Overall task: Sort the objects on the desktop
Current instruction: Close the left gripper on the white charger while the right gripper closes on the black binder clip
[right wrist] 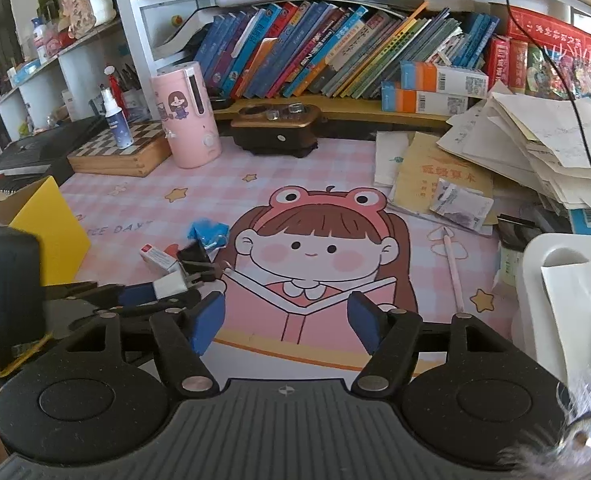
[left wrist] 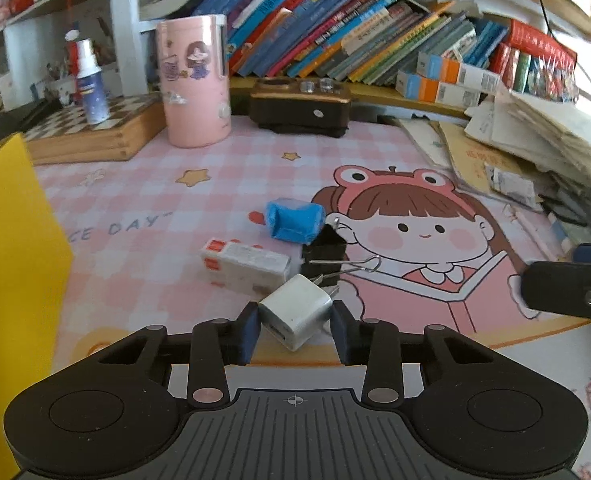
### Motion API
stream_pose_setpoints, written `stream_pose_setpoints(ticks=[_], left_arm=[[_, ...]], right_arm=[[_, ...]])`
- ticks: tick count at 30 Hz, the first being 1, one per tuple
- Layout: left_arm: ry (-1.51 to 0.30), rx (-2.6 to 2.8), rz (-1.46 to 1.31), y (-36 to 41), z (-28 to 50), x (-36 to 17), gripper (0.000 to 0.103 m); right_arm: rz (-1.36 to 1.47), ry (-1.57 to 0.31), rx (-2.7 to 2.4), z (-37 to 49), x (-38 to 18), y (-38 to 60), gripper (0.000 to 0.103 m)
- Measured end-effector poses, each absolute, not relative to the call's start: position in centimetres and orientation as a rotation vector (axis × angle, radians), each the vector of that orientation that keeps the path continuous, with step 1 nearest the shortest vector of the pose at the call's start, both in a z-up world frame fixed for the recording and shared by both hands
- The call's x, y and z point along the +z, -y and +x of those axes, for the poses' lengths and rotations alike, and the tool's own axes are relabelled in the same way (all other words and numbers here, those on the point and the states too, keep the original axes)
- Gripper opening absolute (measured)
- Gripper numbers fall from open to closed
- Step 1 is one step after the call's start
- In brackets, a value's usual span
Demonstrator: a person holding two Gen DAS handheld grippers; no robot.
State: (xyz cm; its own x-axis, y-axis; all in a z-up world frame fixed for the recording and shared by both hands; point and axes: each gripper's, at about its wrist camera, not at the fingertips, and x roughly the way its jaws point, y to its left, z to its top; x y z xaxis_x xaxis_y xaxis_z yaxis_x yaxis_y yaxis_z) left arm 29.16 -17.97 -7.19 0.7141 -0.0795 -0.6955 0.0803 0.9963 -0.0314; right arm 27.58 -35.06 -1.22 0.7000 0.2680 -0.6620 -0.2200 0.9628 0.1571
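Left tool [left wrist: 295, 322] pinches a white plug adapter [left wrist: 295, 314] at lower centre; right tool [right wrist: 287, 318] stands spread, empty. The worktop mat [left wrist: 143, 200] reads "CE DAY".

The left tongs [left wrist: 295, 320] point down at a slant toward the counter, their blue pads [left wrist: 251, 328] pressed against both sides of a white charger plug [left wrist: 295, 314]. The right tongs [right wrist: 285, 316] tilt downward at a similar angle, blue fingers [right wrist: 209, 322] standing apart with nothing between them. In the right wrist view the left tongs sit at far left.
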Motion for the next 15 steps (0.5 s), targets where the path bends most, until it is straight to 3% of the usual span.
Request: stream_pose_setpoints(ticks=[10,15], left_arm=[[-0.795,-0.020,-0.096,13.9,23.9,-5.3,0.037],[-0.801,0.021,-0.110,13.1,22.5,-5.0,0.037]], right_arm=[[-0.001,-0.736,0.390,30.4,-3.0,31.2,0.070],[-0.067,-0.695,0.461,32.3,-3.9,28.3,0.059]])
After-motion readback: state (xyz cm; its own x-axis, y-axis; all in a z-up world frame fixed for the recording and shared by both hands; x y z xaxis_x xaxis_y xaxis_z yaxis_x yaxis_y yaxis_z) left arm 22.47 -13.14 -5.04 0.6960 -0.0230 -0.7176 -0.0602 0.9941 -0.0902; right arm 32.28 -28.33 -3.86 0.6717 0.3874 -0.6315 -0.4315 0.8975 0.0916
